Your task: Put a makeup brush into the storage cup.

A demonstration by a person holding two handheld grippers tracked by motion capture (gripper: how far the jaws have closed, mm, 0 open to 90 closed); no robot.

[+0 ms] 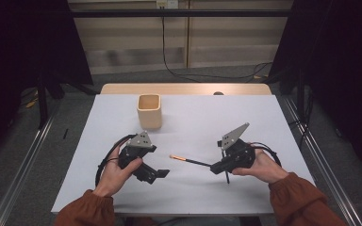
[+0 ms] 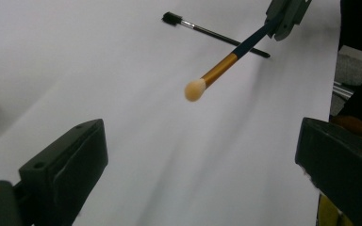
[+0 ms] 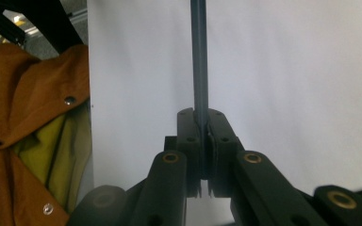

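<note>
White table: two brushes, one cup.

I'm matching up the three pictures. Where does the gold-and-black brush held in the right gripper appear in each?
High view: brush centre, tip pointing left.
Left gripper view: upper middle, tip toward camera.
Right gripper view: handle rising from the shut jaws.
Shared landmark: white table.

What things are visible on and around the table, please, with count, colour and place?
Makeup brush: one, gold ferrule, dark handle, held above the table.
Second brush: one, black, lying on the table by the right hand-held gripper.
Cup: one, beige, far left part of the table.
Table: one, white.
Left hand-held gripper: one, black, open.
Right hand-held gripper: one, black, shut on the makeup brush.
Sleeves: two, orange-brown, bottom edge.
</note>
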